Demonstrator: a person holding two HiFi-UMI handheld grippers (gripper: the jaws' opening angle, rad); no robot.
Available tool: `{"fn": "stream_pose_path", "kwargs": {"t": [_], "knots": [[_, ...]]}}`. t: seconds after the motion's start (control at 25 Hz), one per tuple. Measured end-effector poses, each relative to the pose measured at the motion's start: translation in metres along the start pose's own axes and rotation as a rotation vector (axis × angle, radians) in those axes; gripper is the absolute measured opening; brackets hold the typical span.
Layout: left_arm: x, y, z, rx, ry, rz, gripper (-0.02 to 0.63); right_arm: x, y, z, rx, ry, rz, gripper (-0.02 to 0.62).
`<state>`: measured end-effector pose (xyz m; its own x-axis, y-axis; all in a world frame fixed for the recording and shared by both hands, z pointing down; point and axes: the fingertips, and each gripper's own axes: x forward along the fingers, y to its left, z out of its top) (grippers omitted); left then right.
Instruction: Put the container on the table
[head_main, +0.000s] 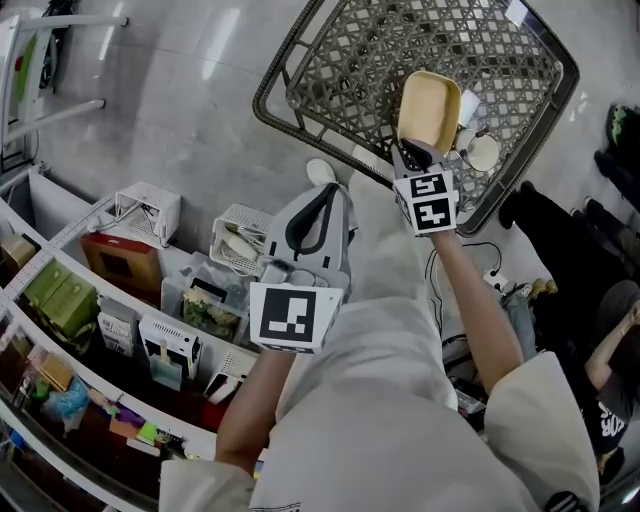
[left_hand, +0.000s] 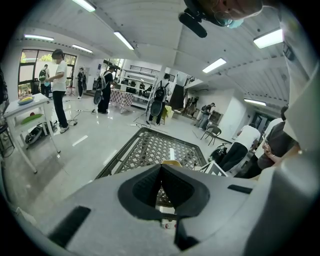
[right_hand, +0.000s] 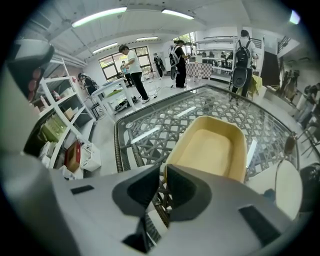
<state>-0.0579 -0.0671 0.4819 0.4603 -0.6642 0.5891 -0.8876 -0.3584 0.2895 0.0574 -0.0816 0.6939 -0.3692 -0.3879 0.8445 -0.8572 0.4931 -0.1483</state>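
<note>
Head view: steeply down from above the person's chest, arms in frame, left gripper (head_main: 322, 200) and right gripper (head_main: 415, 152) near. Left gripper view: low behind its jaws, facing forward to the dark lattice-top metal table (left_hand: 145, 150) farther off. Right gripper view: close over that table, tan rectangular shallow container (right_hand: 212, 147) large mid-frame. All three views share table and container.

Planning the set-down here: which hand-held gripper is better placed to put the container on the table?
Right. The right hand-held gripper is shut on the rim of the tan container, holding it above the lattice table. The left hand-held gripper is shut, empty, and short of the table's edge.
</note>
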Motion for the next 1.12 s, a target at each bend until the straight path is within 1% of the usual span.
{"fn": "stream_pose_path", "kwargs": {"t": [0.12,0.2,0.28,0.32,0.44,0.52,0.64,0.84,1.12], "knots": [[-0.001,0.001,0.001,0.006,-0.005,-0.002,0.023,-0.004,0.0,0.003,0.004,-0.015,-0.009,0.061],[-0.003,0.001,0.0,0.031,-0.011,-0.011,0.024,-0.008,0.001,0.007,0.007,-0.033,-0.02,0.085],[-0.005,0.001,0.0,0.048,-0.016,-0.017,0.025,-0.014,0.002,0.012,0.0,-0.051,-0.034,0.091],[-0.006,0.001,0.001,0.049,-0.019,-0.018,0.025,-0.017,0.002,0.014,-0.005,-0.06,-0.041,0.087],[-0.009,0.002,0.006,0.054,-0.03,-0.017,0.025,-0.028,0.005,0.025,-0.028,-0.079,-0.056,0.047],[-0.011,0.003,0.011,0.059,-0.039,-0.017,0.023,-0.035,0.008,0.031,-0.075,-0.08,-0.063,0.031],[-0.017,0.002,0.019,0.066,-0.056,-0.016,0.023,-0.05,0.016,0.041,-0.119,-0.097,-0.065,0.025],[-0.034,-0.001,0.034,0.076,-0.085,-0.016,0.023,-0.087,0.029,0.062,-0.122,-0.154,-0.069,0.023],[-0.05,-0.007,0.054,0.094,-0.125,-0.02,0.023,-0.142,0.039,0.103,-0.131,-0.262,-0.082,0.021]]}}
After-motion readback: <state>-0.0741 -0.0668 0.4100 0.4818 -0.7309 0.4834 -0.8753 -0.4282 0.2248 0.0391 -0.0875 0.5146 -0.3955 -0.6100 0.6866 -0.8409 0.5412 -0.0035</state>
